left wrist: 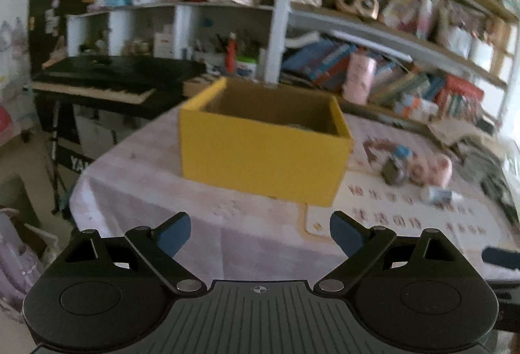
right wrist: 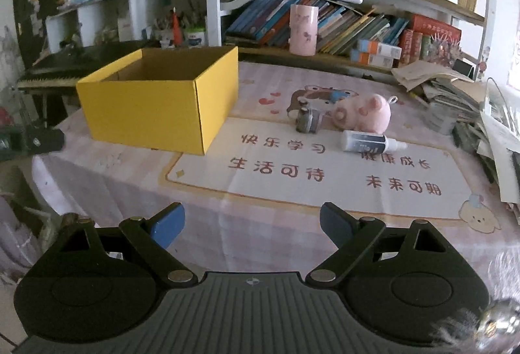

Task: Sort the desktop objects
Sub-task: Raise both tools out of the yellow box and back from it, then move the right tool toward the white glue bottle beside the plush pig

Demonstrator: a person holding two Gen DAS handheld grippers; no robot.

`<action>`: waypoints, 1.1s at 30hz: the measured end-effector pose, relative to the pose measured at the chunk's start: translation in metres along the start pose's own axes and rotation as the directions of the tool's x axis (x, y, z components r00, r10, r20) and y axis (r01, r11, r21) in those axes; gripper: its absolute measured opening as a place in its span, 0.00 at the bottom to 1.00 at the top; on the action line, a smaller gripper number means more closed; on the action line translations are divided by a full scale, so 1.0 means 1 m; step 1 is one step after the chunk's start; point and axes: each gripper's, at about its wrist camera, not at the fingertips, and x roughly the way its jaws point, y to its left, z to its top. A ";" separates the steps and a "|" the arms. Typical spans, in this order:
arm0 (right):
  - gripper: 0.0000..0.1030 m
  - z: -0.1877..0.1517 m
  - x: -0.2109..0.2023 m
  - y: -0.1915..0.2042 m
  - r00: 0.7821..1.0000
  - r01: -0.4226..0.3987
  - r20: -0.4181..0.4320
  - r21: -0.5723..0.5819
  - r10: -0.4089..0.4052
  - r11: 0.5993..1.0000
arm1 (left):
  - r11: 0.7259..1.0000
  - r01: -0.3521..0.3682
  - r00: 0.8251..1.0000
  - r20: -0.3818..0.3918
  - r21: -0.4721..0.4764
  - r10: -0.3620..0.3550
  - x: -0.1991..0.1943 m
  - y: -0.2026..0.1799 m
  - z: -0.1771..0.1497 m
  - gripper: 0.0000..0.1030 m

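Observation:
An open yellow cardboard box stands on the table at the left; in the left wrist view the box is straight ahead. To its right lie a pink plush pig, a small grey toy and a white bottle on its side. The same items show blurred in the left wrist view: pig, grey toy, bottle. My left gripper is open and empty, near the table's front edge. My right gripper is open and empty, short of the objects.
A pink patterned cloth with a printed mat covers the table. A pink cylinder stands at the back. Stacked papers crowd the right edge. Bookshelves stand behind; a black keyboard sits at the left.

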 end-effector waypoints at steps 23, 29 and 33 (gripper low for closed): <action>0.88 -0.007 0.014 -0.073 0.988 0.133 -0.095 0.084 -0.125 0.988 | 0.975 0.179 0.979 -0.122 0.131 -0.163 0.047 -0.091 -0.003 0.92; 0.88 0.001 0.027 -0.104 0.985 0.137 -0.116 0.084 -0.127 0.987 | 0.975 0.178 0.978 -0.134 0.135 -0.160 0.063 -0.120 0.001 0.92; 0.88 0.005 0.037 -0.123 0.984 0.132 -0.131 0.081 -0.121 0.988 | 0.975 0.175 0.976 -0.154 0.136 -0.154 0.074 -0.138 0.002 0.92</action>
